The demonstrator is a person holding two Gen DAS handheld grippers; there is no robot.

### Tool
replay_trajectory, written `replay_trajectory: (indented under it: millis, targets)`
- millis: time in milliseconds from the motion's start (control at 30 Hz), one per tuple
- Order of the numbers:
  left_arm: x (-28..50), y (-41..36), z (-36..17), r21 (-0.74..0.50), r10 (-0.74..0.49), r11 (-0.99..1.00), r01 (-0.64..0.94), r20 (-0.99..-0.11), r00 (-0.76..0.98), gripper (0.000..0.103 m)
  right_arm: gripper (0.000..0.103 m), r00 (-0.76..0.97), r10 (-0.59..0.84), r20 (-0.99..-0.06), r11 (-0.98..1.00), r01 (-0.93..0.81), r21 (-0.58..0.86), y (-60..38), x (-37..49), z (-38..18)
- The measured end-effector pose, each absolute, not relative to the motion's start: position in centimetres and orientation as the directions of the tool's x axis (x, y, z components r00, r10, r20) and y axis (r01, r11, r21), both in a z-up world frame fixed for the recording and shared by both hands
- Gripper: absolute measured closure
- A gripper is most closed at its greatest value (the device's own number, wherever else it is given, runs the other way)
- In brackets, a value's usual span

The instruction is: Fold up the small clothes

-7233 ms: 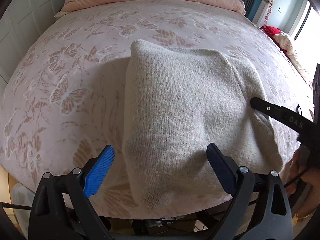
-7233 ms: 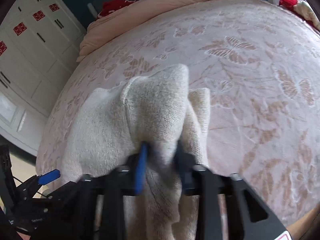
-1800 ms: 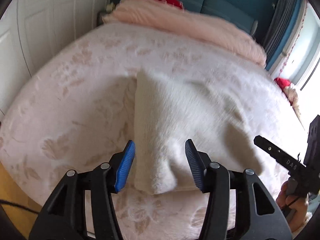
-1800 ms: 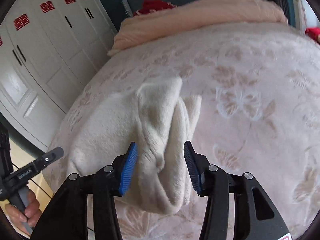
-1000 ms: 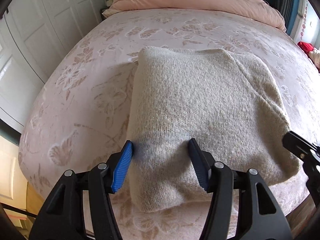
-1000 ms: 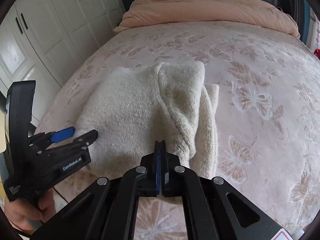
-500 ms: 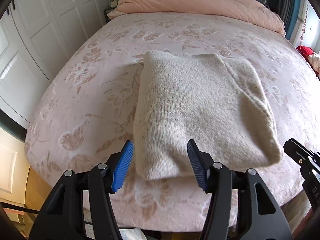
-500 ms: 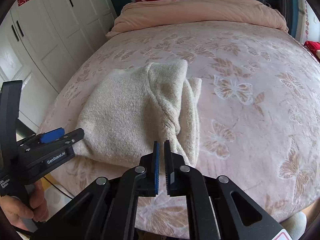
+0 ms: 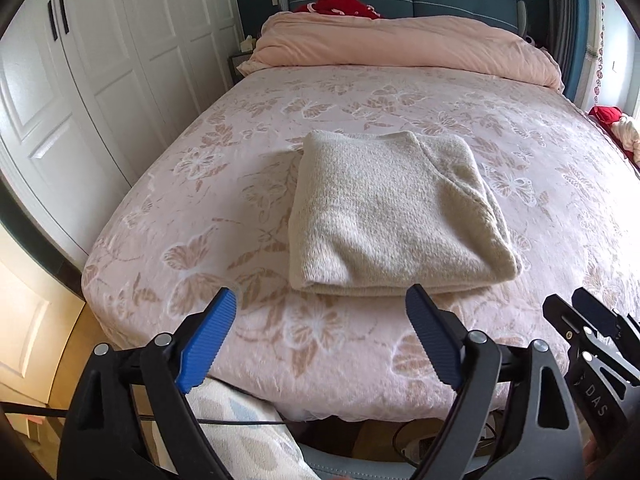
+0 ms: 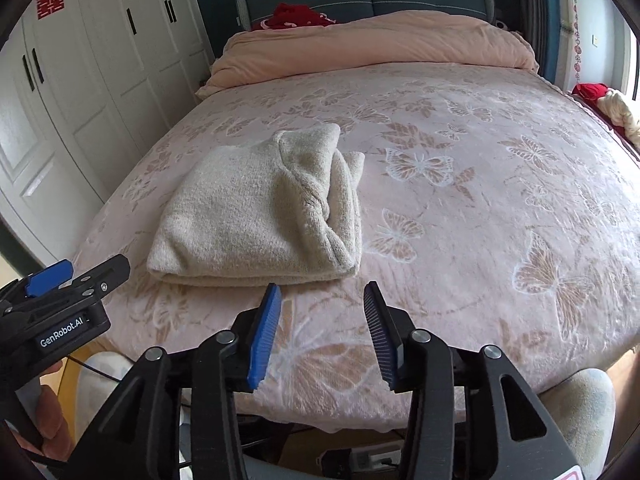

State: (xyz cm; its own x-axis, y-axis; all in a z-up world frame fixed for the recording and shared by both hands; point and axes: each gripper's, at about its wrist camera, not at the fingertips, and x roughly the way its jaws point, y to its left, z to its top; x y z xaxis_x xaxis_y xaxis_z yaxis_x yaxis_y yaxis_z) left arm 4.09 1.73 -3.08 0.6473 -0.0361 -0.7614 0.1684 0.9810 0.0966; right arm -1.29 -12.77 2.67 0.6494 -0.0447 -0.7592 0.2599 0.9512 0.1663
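Note:
A cream knitted sweater (image 9: 392, 208) lies folded into a thick rectangle on the pink butterfly-patterned bed (image 9: 248, 184). It also shows in the right wrist view (image 10: 260, 212), with a rolled fold along its right side. My left gripper (image 9: 320, 320) is open and empty, held back over the bed's near edge, short of the sweater. My right gripper (image 10: 322, 312) is open and empty, also just short of the sweater's near edge. Each gripper shows at the edge of the other's view.
A rolled pink duvet (image 9: 400, 44) lies across the head of the bed, with red cloth (image 9: 340, 2) behind it. White wardrobe doors (image 9: 100, 60) stand along the left. More clothes (image 10: 608, 108) lie at the far right. The bed's near edge drops to the floor.
Both grippers have drawn back from the sweater and risen. The left has opened wider. The right, shut a second ago, has opened. The sweater lies still, folded.

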Motion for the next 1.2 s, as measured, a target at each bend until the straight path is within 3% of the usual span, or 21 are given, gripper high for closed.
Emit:
replay_trajectory:
  millis: [200,467,1200]
  targets:
    - [2.4,1.8,-3.6,0.118,-0.035,0.976,0.183,-0.742,0.669,0.016,0.043,0.662,-0.1,-0.743,0.943,0.3,0.14,-12.2,-2.9,2.6]
    - [0.6,1.6,-4.6,0.171,-0.013,0.964,0.202,-0.732,0.681,0.015,0.042,0.654,-0.124,-0.746,0.937,0.324,0.128,-11.9,-3.3,2.1]
    - [0.1,2.2,-6.6,0.128,-0.024,0.975,0.183,-0.755,0.655,0.015,0.036,0.619,-0.134,-0.774,0.951,0.301,0.075,-9.1,-2.9,0.4]
